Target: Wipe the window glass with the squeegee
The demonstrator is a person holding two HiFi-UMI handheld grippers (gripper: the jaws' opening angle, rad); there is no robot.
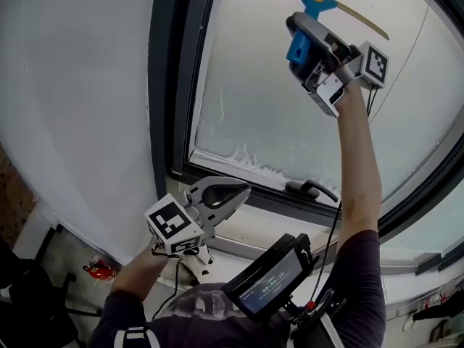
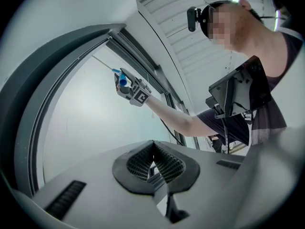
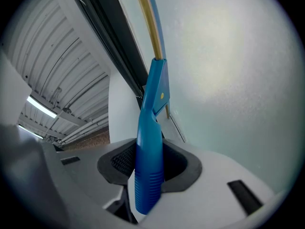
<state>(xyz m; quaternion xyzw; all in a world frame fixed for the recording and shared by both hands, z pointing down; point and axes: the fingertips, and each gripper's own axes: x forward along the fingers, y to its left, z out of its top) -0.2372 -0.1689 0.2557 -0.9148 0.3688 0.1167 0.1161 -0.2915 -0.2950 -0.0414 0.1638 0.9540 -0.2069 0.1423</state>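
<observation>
Frosted window glass [image 1: 275, 114] fills the background. High against it, the right gripper [image 3: 148, 168] pinches the squeegee [image 3: 151, 123] by its blue handle, clear only in its own view. The left gripper [image 2: 153, 162], held low, has its jaws pressed together. The head view crops the blade's end.
</observation>
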